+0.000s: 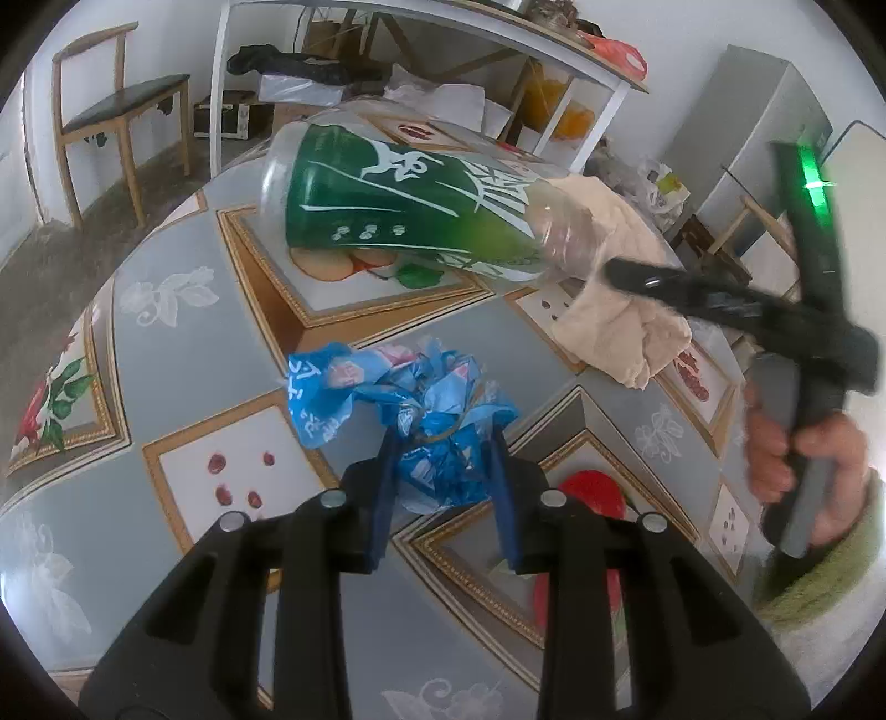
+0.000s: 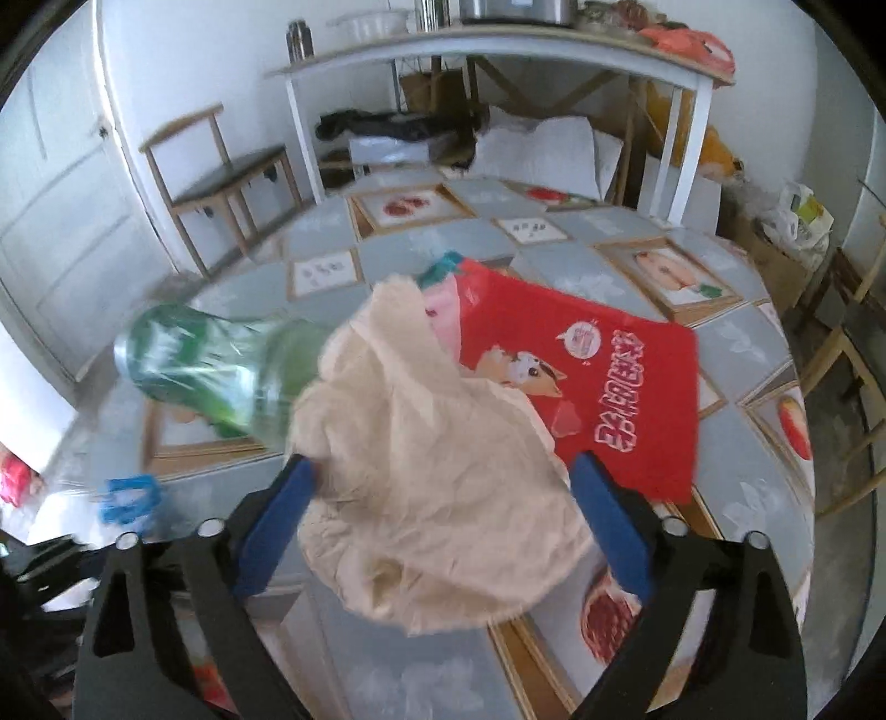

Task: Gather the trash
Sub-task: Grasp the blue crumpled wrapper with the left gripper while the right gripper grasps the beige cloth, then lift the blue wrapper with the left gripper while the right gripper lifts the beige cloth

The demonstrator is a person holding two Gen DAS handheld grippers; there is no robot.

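Note:
My left gripper (image 1: 443, 437) is shut on a crumpled blue plastic wrapper (image 1: 410, 410) just above the patterned table (image 1: 221, 343). A clear bottle with a green label (image 1: 410, 210) lies on its side beyond it, also in the right wrist view (image 2: 216, 371). My right gripper (image 2: 443, 476) is open, its blue fingers on either side of a crumpled beige cloth (image 2: 432, 471), which also shows in the left wrist view (image 1: 614, 299). A red snack bag (image 2: 587, 382) lies under the cloth's far side. The right gripper also shows in the left wrist view (image 1: 626, 274).
A wooden chair (image 1: 111, 116) stands at far left. A white shelf table (image 2: 498, 50) with boxes and bags beneath stands behind the table. More wooden chairs (image 2: 853, 354) stand at the right. A grey cabinet (image 1: 753, 122) is at the right.

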